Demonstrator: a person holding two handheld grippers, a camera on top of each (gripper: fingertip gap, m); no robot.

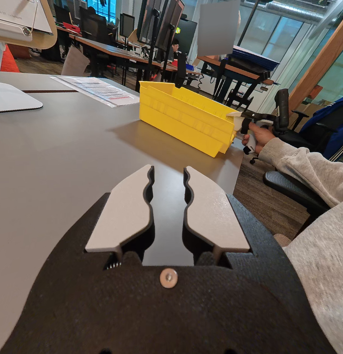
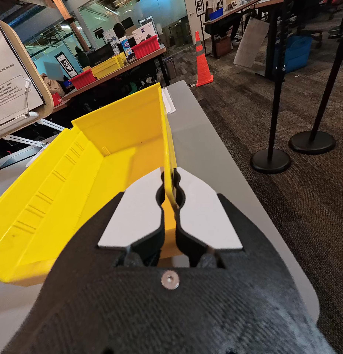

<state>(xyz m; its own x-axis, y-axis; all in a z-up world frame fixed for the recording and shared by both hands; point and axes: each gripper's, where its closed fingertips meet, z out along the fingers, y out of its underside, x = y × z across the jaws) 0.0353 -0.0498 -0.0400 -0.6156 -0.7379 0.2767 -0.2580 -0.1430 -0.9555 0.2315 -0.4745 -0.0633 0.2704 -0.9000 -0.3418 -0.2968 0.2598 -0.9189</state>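
Note:
A long yellow plastic bin (image 1: 178, 118) lies on the grey table (image 1: 61, 143) near its right edge. It is empty inside in the right wrist view (image 2: 113, 172). My right gripper (image 2: 169, 169) is shut on the bin's right side wall, one finger inside and one outside. In the left wrist view the right gripper (image 1: 236, 118) shows at the bin's near right end, held by a hand in a grey sleeve. My left gripper (image 1: 168, 168) is open and empty, low over the bare table, well short of the bin.
A laminated sheet (image 1: 97, 90) lies at the table's far side. A white stand base (image 1: 11, 99) sits at far left. A black chair (image 1: 293, 189) is beyond the table's right edge. Black stanchion bases (image 2: 270, 162) and an orange cone (image 2: 202, 63) stand on the carpet.

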